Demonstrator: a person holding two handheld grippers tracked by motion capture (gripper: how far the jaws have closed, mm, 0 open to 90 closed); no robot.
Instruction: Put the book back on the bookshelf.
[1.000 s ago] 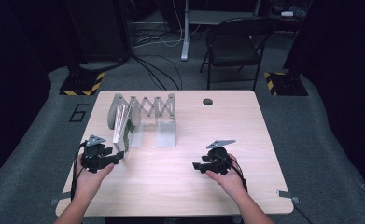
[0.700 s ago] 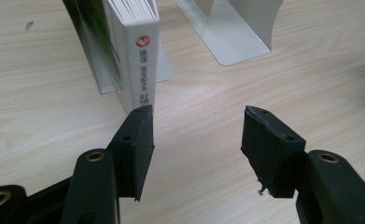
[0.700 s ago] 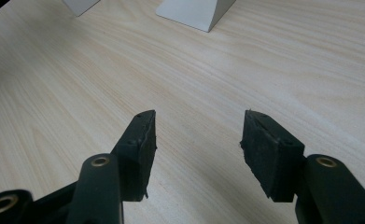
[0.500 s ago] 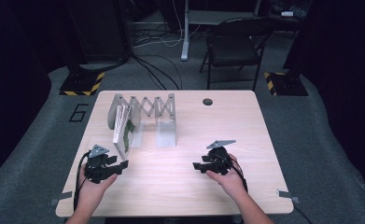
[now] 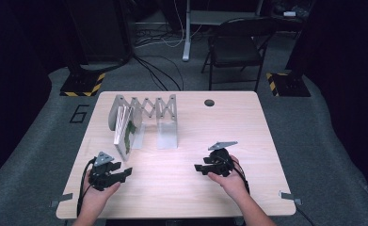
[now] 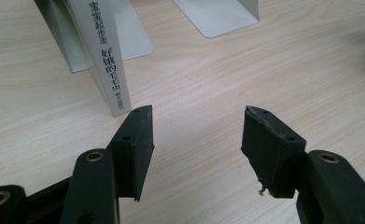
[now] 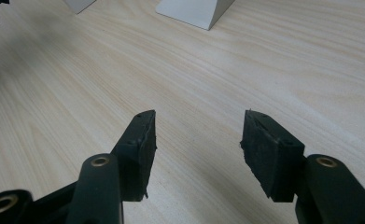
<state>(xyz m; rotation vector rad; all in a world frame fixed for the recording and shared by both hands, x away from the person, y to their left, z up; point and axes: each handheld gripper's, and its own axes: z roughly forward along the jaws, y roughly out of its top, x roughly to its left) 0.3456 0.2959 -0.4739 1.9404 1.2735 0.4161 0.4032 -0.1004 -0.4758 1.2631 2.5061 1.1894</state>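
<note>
Currently I hold the left gripper (image 5: 125,172) low over the table (image 5: 172,197), jaws apart with nothing between them. The right gripper (image 5: 199,167) sits the same way: jaws apart and empty, well apart from the rack.

The book (image 6: 106,60) stands upright in the left end of the expanding rack (image 5: 146,113), its white spine just ahead of my left jaws in the left gripper view.

Hazards, as I judge them:
- The book is thin and tall. A push on the spine instead of a clean pinch could tip it against the divider (image 6: 138,37) or slide it deeper.
- The rack looks light. A sideways pull could drag or fold it; bracing with the right gripper would help.
- An approach this low risks scraping the left pad (image 6: 140,140) on the wood.
</note>
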